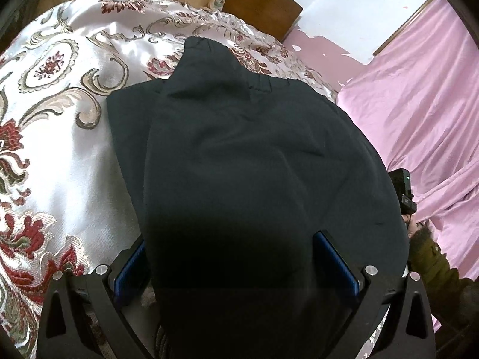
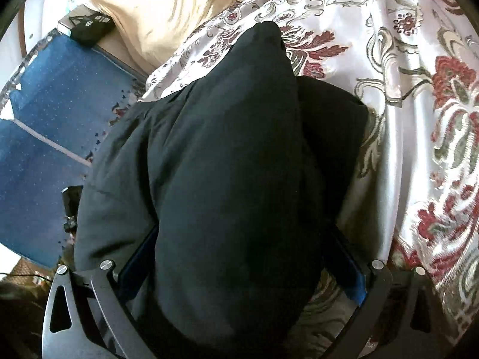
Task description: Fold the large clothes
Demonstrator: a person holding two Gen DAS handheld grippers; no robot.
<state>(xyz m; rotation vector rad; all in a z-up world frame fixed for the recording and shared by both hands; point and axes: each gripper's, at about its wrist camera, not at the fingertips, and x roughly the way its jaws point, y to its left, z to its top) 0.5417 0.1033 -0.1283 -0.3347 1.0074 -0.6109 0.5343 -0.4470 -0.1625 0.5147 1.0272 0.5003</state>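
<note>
A large dark garment (image 1: 239,155) lies folded over on a floral satin bedspread (image 1: 60,89). In the left wrist view my left gripper (image 1: 233,257) stands wide open, its blue-padded fingers (image 1: 335,257) either side of the garment's near edge, which drapes between them. In the right wrist view the same garment (image 2: 227,164) bulges up between the wide-open fingers (image 2: 350,272) of my right gripper (image 2: 239,269). A lower layer of the garment sticks out to one side in both views.
A pink sheet (image 1: 419,104) hangs to the right, with the other gripper (image 1: 404,191) and a sleeved arm beside it. A yellow pillow (image 2: 155,9) lies at the head of the bed. A blue mat (image 2: 51,113) and a black device (image 2: 89,27) lie left.
</note>
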